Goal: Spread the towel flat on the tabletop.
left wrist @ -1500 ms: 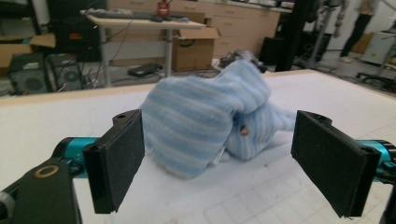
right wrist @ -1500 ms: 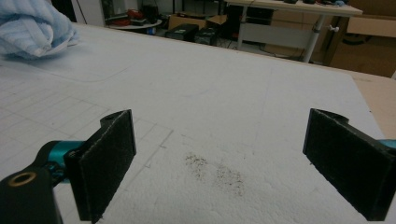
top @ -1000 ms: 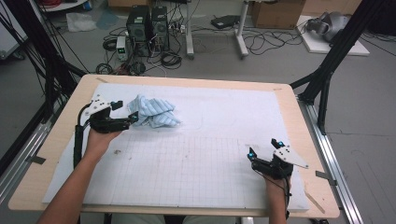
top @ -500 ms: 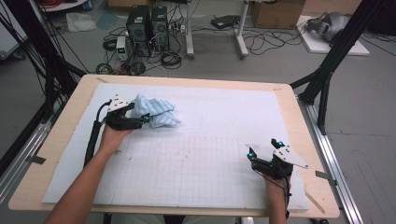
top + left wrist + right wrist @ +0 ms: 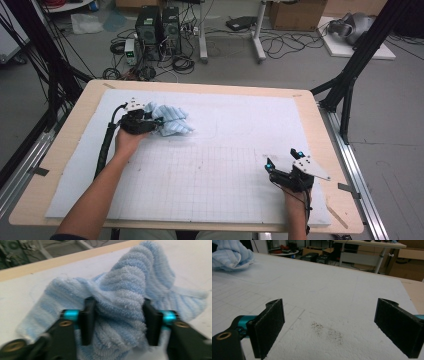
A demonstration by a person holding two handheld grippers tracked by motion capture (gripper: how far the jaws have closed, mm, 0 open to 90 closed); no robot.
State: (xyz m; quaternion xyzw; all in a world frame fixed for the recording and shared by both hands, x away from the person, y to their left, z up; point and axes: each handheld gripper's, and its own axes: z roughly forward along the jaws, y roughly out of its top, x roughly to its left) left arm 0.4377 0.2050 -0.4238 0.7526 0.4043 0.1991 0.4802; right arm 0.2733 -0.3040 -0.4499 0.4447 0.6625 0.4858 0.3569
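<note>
A crumpled light-blue striped towel [image 5: 172, 120] lies at the far left of the white mat [image 5: 235, 125]. My left gripper [image 5: 152, 119] is pushed into its near-left side. In the left gripper view a thick fold of the towel [image 5: 125, 290] bulges between the two black jaws, which press on it from both sides, so my left gripper [image 5: 118, 322] is shut on it. My right gripper [image 5: 281, 160] rests near the mat's front right corner. In the right gripper view it [image 5: 329, 327] stands wide open over bare mat, with the towel [image 5: 232, 255] far off at top left.
The mat carries a faint grid over its near half and sits on a wooden table [image 5: 70, 150]. A small patch of dark specks [image 5: 329, 332] marks the mat between the right jaws. Black frame legs, cables and computer cases stand on the floor beyond the far edge.
My left gripper has moved right and forward into the towel and its jaws now hold a fold of it. The right gripper has stayed in place, open.
</note>
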